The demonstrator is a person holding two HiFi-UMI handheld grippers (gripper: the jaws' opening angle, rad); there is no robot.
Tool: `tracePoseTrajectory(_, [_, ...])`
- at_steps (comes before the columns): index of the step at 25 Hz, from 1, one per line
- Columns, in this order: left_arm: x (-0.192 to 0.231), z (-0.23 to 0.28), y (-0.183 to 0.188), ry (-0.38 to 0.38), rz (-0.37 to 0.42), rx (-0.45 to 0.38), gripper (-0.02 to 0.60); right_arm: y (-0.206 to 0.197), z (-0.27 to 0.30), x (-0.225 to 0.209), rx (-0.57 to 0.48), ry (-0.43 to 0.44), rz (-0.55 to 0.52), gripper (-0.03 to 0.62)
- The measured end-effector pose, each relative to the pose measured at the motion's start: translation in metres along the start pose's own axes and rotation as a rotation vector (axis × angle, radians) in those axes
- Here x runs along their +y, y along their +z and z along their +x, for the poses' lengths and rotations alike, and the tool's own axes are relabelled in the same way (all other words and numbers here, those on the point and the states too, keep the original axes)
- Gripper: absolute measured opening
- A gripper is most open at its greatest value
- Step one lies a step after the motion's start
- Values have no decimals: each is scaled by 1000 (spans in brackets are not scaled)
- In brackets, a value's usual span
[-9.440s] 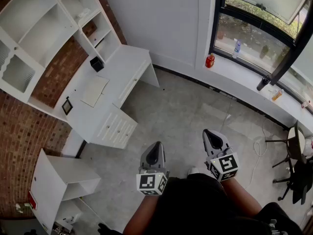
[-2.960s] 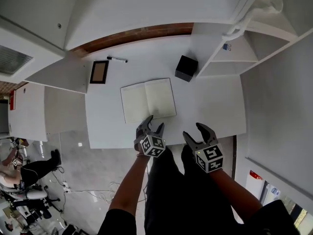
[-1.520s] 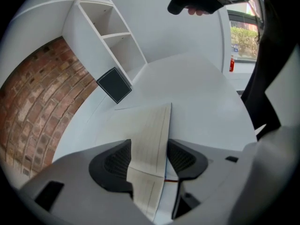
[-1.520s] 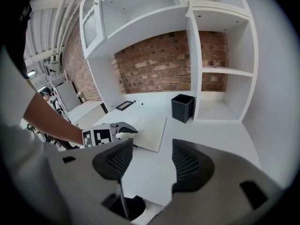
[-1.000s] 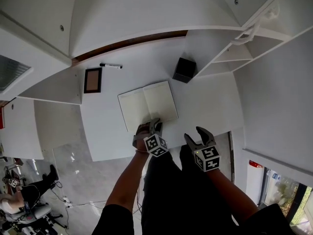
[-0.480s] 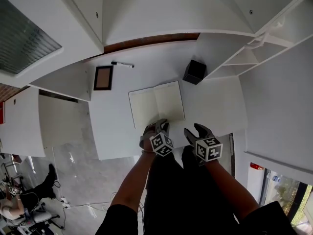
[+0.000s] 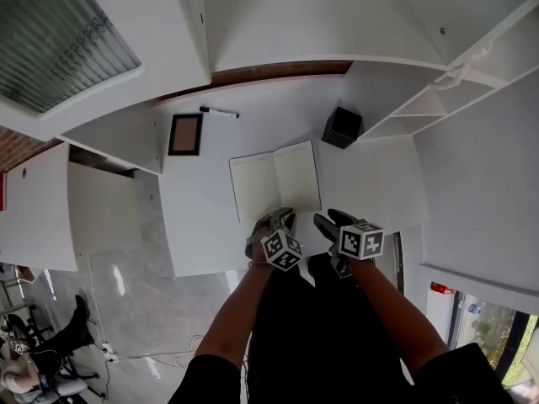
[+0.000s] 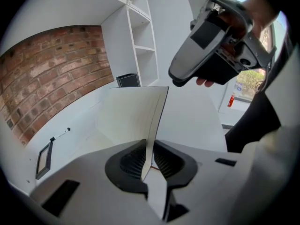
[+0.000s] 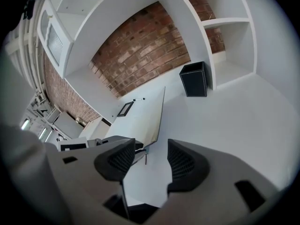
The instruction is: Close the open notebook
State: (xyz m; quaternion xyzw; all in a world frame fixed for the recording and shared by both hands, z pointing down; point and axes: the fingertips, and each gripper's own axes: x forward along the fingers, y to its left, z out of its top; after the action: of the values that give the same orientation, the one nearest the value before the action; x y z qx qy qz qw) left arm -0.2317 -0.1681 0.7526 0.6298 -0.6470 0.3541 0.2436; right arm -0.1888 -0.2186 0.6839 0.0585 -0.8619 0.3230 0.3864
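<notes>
The notebook (image 7: 266,183) lies open on the white desk (image 7: 375,183), cream pages up. My left gripper (image 7: 280,219) is at its near edge, and its jaws have just been closing. In the left gripper view they (image 8: 149,144) are shut on the notebook's right-hand leaf (image 8: 133,111), which stands up on edge between the pads. My right gripper (image 7: 330,220) hovers open just right of it, over bare desk, with nothing between its fingers. In the right gripper view the raised leaf (image 9: 153,116) rises ahead and left of the open jaws (image 9: 150,146).
A black box (image 7: 341,128) stands at the back right by the shelf unit (image 7: 438,99). A small picture frame (image 7: 184,134) and a marker pen (image 7: 219,112) lie at the back left. Shelves overhang the desk's rear. The desk's front edge is right under my grippers.
My right gripper has moved left, close beside the left one. The left gripper stays at the notebook's near edge with its jaws narrower on the leaf.
</notes>
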Motion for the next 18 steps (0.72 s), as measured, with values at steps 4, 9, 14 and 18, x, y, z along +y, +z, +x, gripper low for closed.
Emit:
tracePoseTrajectory(4, [1, -3, -1, 1, -1, 3, 46, 7, 13, 4, 9, 9, -21, 204])
tracePoseTrajectory(9, [3, -5, -4, 21, -27, 15, 41, 9, 27, 3, 36, 35, -15, 130])
tracePoseTrajectory(14, [0, -5, -4, -9, -119, 21, 43, 7, 28, 4, 84, 52, -58, 38])
tracePoseTrajectory(18, [1, -7, -5, -20, -184, 9, 43, 9, 30, 10, 113, 81, -80, 29])
